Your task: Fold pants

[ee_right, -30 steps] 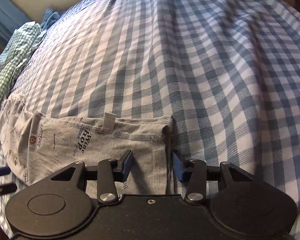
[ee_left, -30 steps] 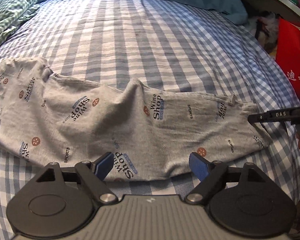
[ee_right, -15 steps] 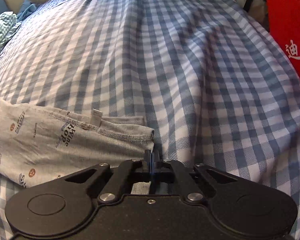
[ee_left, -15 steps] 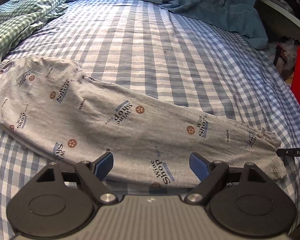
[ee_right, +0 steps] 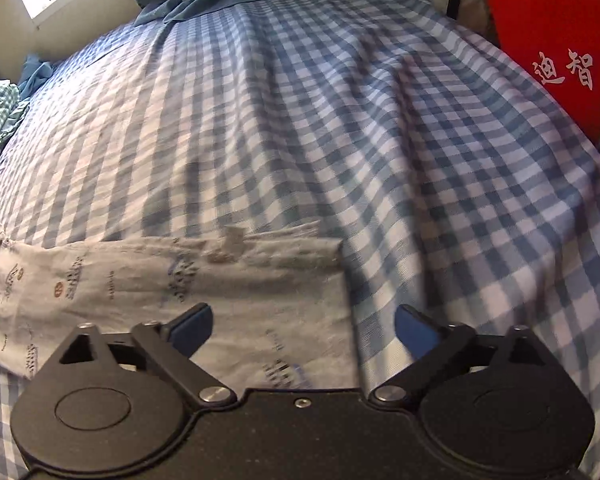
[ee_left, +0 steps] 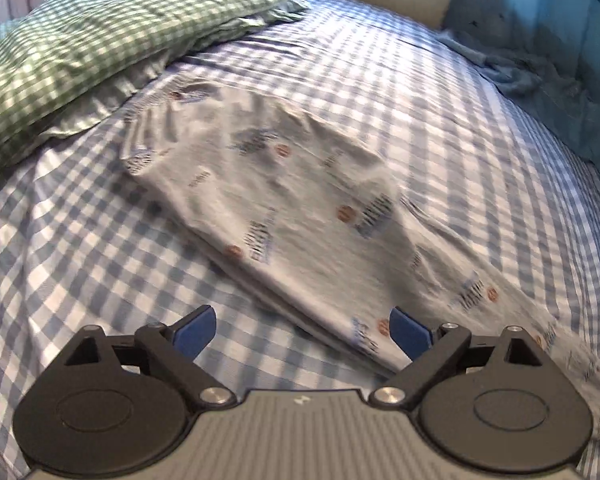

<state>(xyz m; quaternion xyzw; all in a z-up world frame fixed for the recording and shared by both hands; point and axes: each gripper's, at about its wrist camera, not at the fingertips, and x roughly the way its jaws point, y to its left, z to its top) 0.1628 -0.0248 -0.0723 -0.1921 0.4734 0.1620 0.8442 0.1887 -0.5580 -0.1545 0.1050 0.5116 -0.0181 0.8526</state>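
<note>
Pants (ee_left: pixel 300 208) run lengthwise ahead-left from right gripper (ee_right: pixel 304 326), cuff beneath; left gripper (ee_left: pixel 304 328) over mid-leg; both jaws just opened wide, empty

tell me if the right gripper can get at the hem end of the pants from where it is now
Probably yes. The right gripper stands open with nothing held, having just been opening, and the hem end of the pants lies flat on the checked bedsheet just ahead, uncovered.
</note>
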